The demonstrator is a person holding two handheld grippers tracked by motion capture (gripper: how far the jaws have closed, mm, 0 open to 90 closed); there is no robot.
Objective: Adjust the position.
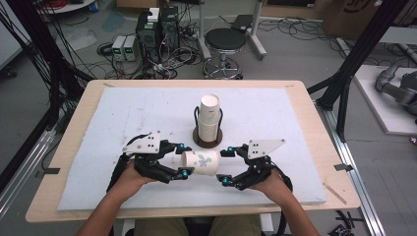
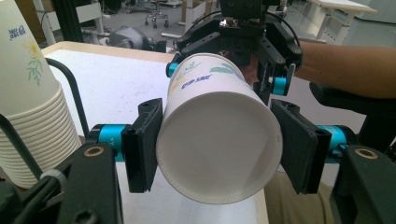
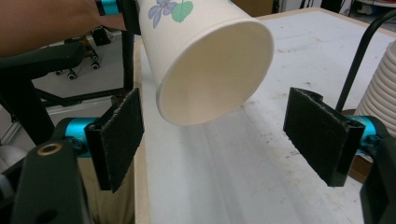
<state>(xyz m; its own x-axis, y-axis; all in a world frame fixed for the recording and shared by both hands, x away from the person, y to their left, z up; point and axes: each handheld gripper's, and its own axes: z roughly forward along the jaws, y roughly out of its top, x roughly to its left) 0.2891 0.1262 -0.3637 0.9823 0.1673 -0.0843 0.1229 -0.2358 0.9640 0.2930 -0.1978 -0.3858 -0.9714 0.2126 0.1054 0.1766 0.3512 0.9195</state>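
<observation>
Cup held sideways between two grippers

Forearms enter from the bottom edge of the high view, each hand carrying a gripper. The left gripper (image 1: 183, 160), lower left of centre, is clenched on a paper cup (image 1: 200, 162); in the left gripper view its two black pads press on both sides of the cup's closed bottom end, which faces the camera. The cup lies on its side, lifted off the white mat (image 1: 123, 118), its floral print turned upward. The right gripper (image 1: 227, 166), lower right of centre, stands released: in the right gripper view its pads sit well apart, with the cup's open mouth above and between them, touching neither. Just beyond the held cup, at the middle of the high view, a stack of paper cups (image 1: 208, 118) stands upright in a black wire holder (image 1: 196, 120) on a round brown base. The mat covers most of the wooden counter (image 1: 78, 118). Past the counter's far edge, a black stool (image 1: 224, 42) stands on the grey floor amid cables and computer towers (image 1: 158, 29).
</observation>
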